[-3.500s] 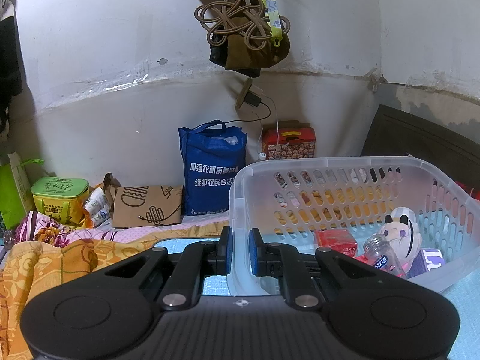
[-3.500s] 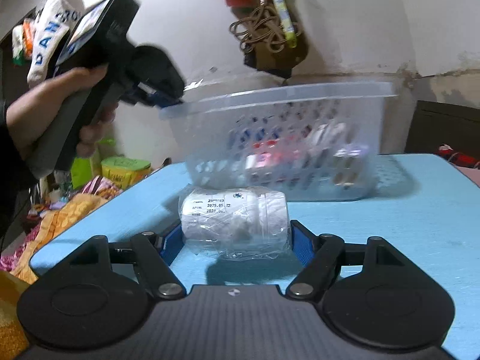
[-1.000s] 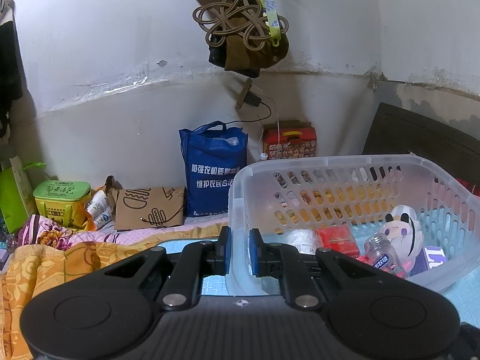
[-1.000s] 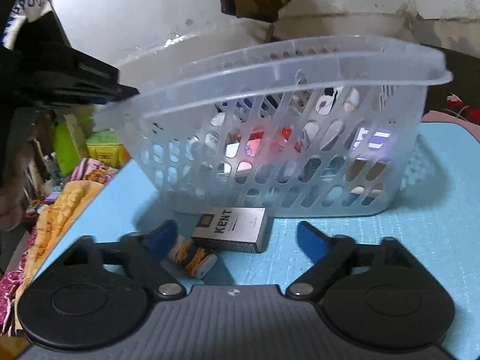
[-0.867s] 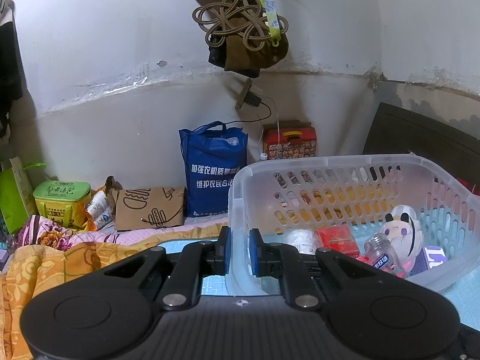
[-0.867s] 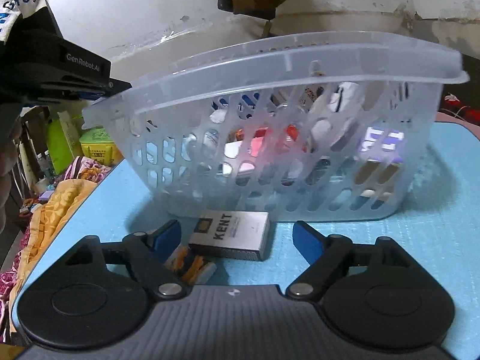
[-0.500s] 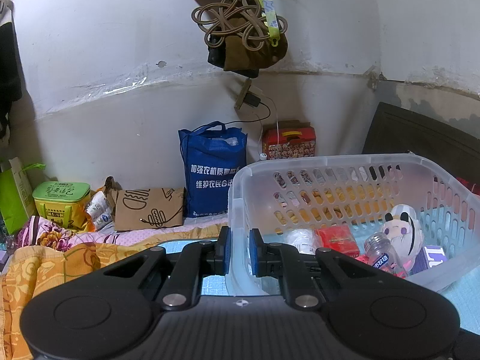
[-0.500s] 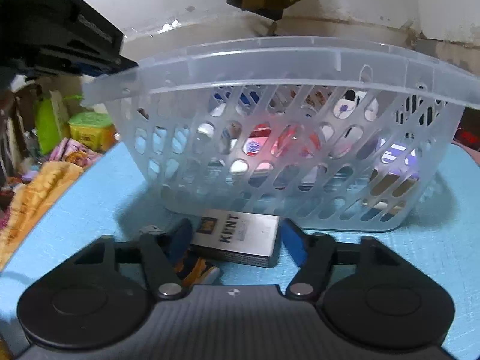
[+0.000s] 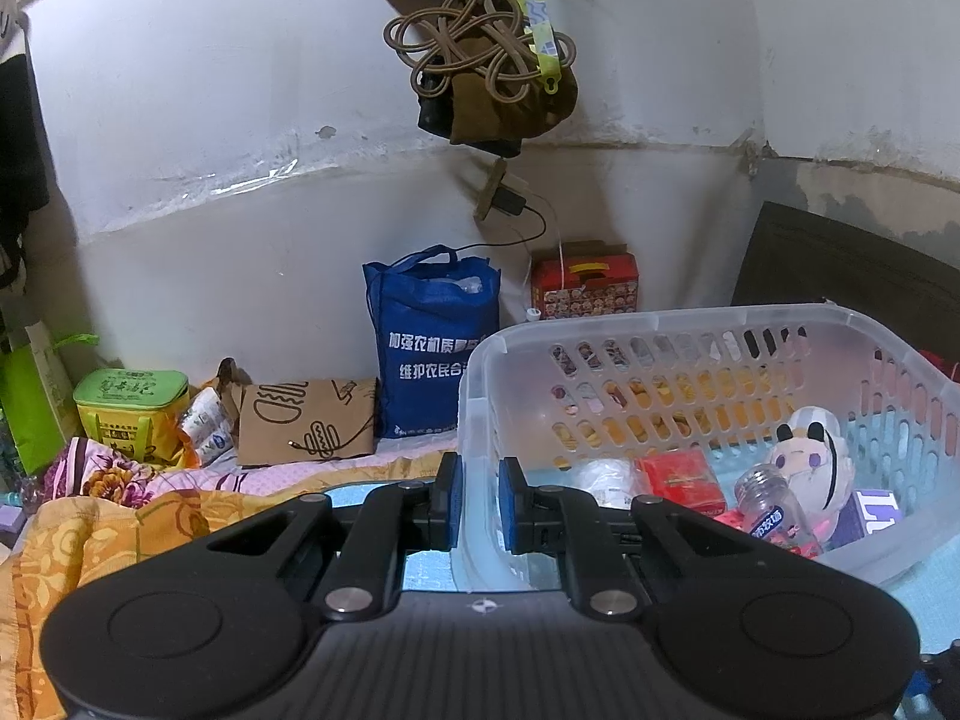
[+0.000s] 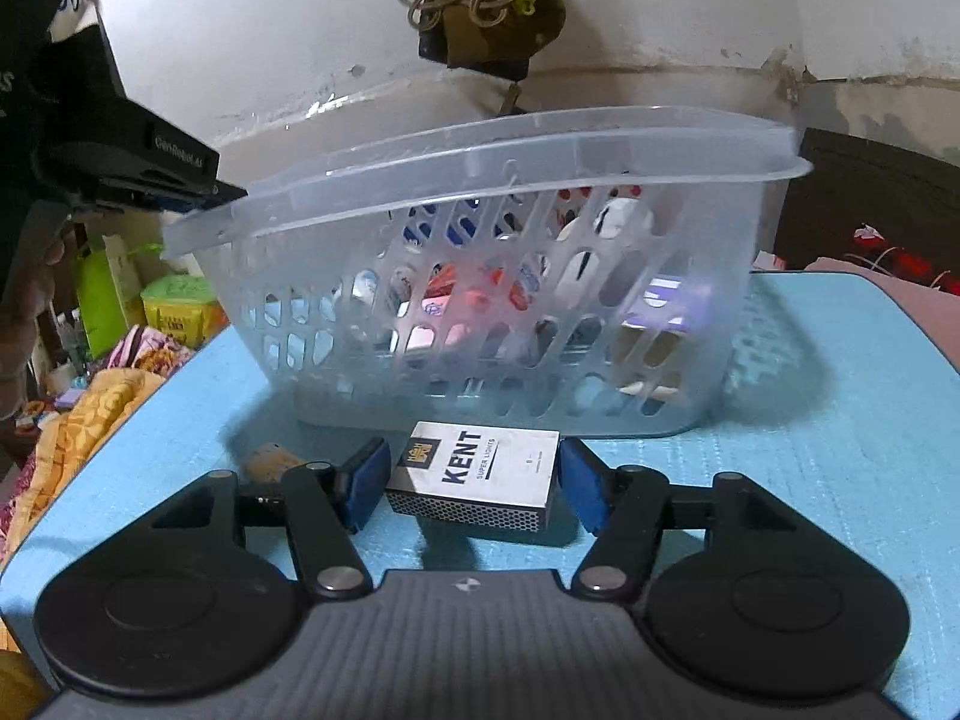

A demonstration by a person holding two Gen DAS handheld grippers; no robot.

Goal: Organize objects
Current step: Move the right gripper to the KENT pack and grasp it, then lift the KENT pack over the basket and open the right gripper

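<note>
My left gripper [image 9: 478, 501] is shut on the near corner rim of a clear plastic basket [image 9: 690, 324], which is tilted. Inside it lie a white wrapped roll [image 9: 603, 477], a red box [image 9: 681, 477], a small bottle [image 9: 774, 513], a panda toy [image 9: 810, 456] and a purple box [image 9: 876, 510]. In the right wrist view the basket [image 10: 510, 180] stands on a blue mat [image 10: 840, 450]. My right gripper [image 10: 471, 483] straddles a white KENT cigarette box [image 10: 480, 471]; the pads are close to its ends, with a small gap on each side.
A small round orange object [image 10: 267, 459] lies on the mat left of the KENT box. Beyond the mat are an orange blanket [image 9: 90, 540], a green tin [image 9: 129, 408], a cardboard bag [image 9: 306, 423], a blue bag [image 9: 432, 348] and a red case [image 9: 585, 288].
My right gripper dropped the white roll into the basket, then came down to the KENT box, and its jaws have narrowed around it. My left gripper has kept hold of the basket rim.
</note>
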